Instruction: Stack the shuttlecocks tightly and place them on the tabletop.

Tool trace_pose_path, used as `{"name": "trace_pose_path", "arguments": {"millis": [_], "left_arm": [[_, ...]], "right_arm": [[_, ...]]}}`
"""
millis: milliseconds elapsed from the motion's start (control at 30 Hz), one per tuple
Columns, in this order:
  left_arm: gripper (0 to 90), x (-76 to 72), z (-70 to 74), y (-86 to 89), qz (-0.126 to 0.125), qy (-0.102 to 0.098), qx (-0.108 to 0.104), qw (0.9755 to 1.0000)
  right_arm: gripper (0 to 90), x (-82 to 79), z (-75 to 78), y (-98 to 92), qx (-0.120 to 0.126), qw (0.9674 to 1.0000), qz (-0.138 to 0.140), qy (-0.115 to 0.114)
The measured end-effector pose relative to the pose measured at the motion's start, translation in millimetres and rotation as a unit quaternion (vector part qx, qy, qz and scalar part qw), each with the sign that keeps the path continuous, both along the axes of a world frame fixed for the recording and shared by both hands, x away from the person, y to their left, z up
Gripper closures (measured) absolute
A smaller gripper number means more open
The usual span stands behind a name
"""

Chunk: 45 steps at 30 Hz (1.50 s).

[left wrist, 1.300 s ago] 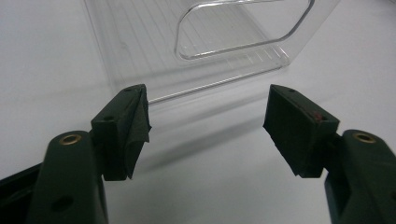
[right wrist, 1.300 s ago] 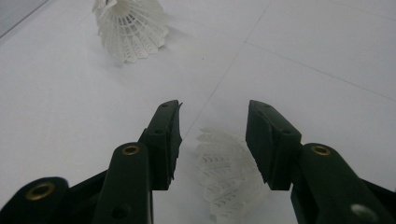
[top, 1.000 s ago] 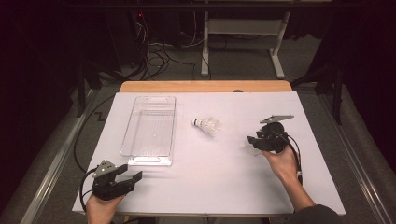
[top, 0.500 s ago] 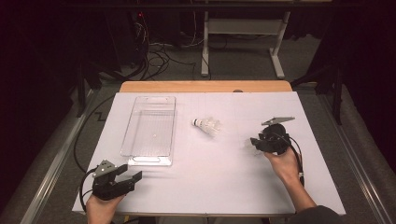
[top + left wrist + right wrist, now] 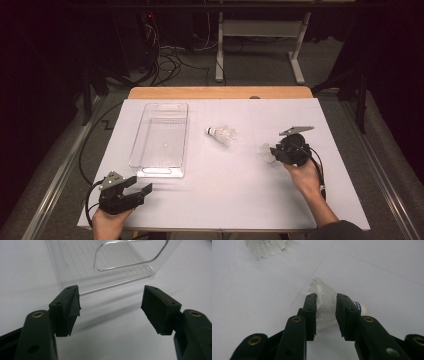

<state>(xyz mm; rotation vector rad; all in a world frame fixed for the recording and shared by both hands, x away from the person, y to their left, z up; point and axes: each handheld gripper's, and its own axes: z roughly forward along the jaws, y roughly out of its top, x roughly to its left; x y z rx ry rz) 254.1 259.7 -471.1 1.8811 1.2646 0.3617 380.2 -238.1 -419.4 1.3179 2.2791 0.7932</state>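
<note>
Shuttlecock (image 5: 325, 307) lies flat, cork rightward, skirt clamped in closing right gripper (image 5: 326, 315).

blue band lettering on shuttlecock (image 5: 358, 307), unreadable

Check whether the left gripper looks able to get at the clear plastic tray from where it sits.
Probably yes. The left gripper sits open just short of the clear plastic tray, pointing at its near end, and only bare white table surface lies between them.
</note>
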Motion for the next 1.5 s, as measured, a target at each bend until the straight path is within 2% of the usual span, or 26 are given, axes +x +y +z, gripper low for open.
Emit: {"name": "trace_pose_path", "arguments": {"millis": [467, 1067, 1500], "left_arm": [[31.8, -0.1, 0.1, 0.0, 0.001, -0.001, 0.001, 1.0], [31.9, -0.1, 0.1, 0.0, 0.001, -0.001, 0.0, 1.0], [31.9, 0.1, 0.1, -0.2, 0.001, -0.002, 0.0, 1.0]], "right_arm": [[88.6, -3.0, 0.2, -0.3, -0.003, 1.0, 0.008, 0.002], [90.0, -7.7, 4.7, -2.4, 0.001, 0.9999, 0.009, -0.009], [90.0, -10.8, 11.6, -0.3, 0.017, 0.9996, 0.018, -0.013]]}}
